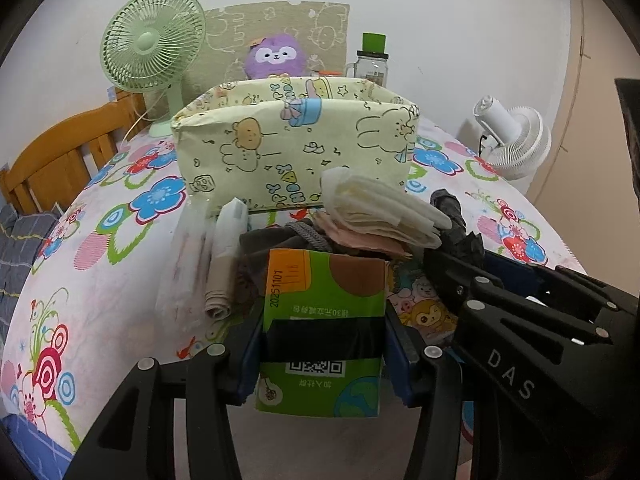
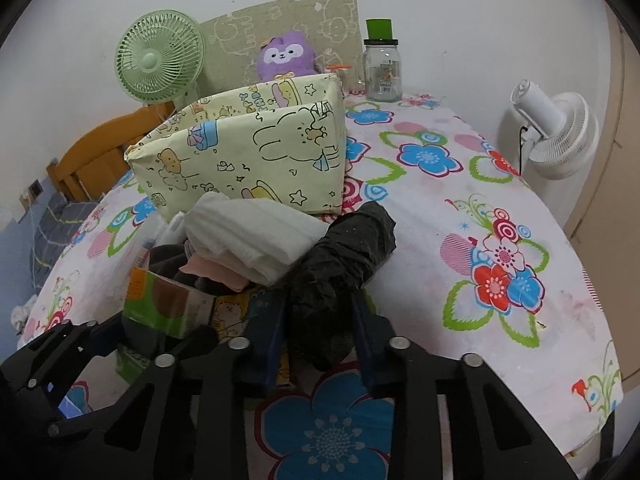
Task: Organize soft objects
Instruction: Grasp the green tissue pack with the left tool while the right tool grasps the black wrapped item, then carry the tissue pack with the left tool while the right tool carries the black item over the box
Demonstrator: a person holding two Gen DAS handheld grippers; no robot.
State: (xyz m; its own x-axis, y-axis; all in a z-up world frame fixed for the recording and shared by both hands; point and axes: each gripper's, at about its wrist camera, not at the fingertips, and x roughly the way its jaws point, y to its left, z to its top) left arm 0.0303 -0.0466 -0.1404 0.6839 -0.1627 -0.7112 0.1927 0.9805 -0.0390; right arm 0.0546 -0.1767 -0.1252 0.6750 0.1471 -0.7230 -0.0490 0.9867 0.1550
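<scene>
Floral tablecloth [image 2: 460, 216] is spread over the table. Nearest, a green carton [image 1: 324, 312] is clamped by the left gripper [image 1: 320, 356]; just right of it, a black bundle [image 2: 344, 260] is pinched by the right gripper [image 2: 320, 344]. Folded cloths [image 1: 380, 212] are heaped behind the carton, with a yellow box [image 1: 296, 148] beyond.
</scene>
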